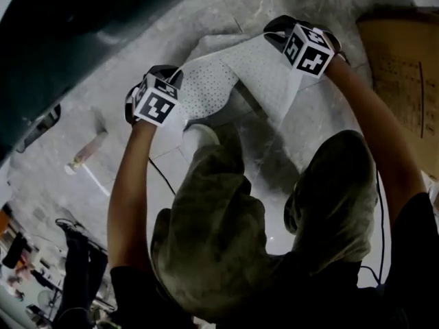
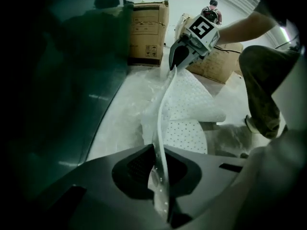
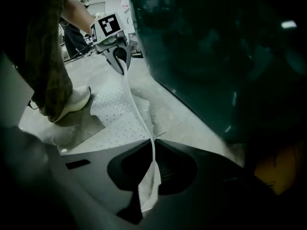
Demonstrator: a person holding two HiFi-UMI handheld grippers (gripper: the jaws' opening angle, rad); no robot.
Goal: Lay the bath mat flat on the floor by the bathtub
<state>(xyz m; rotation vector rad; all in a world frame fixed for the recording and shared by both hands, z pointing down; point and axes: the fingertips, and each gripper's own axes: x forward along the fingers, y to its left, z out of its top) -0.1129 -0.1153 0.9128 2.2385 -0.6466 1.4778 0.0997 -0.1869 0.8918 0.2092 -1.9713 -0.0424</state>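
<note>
The white dotted bath mat point(image 1: 233, 81) hangs stretched between my two grippers, and its lower part is folded on the pale floor by my shoe point(image 1: 200, 134). My left gripper point(image 1: 170, 78) is shut on one top corner, with the mat's edge point(image 2: 162, 128) running out from between its jaws. The right gripper point(image 1: 276, 34) is shut on the other corner, where a flap of mat point(image 3: 149, 176) is pinched. Each gripper shows in the other's view, the right gripper point(image 2: 173, 67) and the left gripper point(image 3: 120, 63). The dark green bathtub point(image 1: 82, 26) stands just beyond the mat.
Cardboard boxes point(image 2: 146, 32) stand at the bathtub's far end, and one box point(image 1: 405, 81) is at the head view's right. My bent knees point(image 1: 226, 211) fill the near floor. A small stick-like object point(image 1: 86, 151) and a black cable point(image 1: 161, 175) lie on the floor at left.
</note>
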